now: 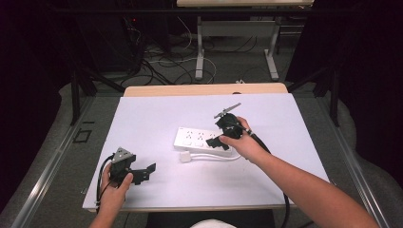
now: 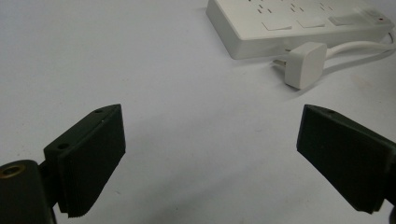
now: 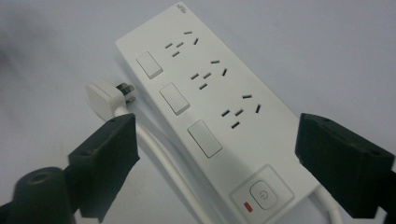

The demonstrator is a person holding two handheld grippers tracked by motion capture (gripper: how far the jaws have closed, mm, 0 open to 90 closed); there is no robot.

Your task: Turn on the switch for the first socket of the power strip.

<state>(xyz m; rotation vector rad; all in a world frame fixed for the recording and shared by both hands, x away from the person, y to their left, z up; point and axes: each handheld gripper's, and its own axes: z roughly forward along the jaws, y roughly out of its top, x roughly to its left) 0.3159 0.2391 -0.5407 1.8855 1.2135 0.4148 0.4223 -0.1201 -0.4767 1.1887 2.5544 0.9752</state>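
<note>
A white power strip (image 1: 199, 139) lies flat near the middle of the white table, with several sockets, rocker switches and a power button (image 3: 262, 194) at its near end. Its white plug (image 1: 185, 157) and cord rest on the table beside it. My right gripper (image 1: 219, 141) hovers over the strip's right end, open, its jaws straddling the strip's width in the right gripper view (image 3: 217, 154). My left gripper (image 1: 147, 172) stays low at the table's front left, open and empty (image 2: 210, 163), facing the plug (image 2: 304, 64) and the strip (image 2: 299, 23).
The white table top (image 1: 157, 118) has a wooden strip along its far edge. Beyond it the floor holds tangled cables (image 1: 161, 61) and another table's legs (image 1: 199, 47). Dark curtains stand on both sides.
</note>
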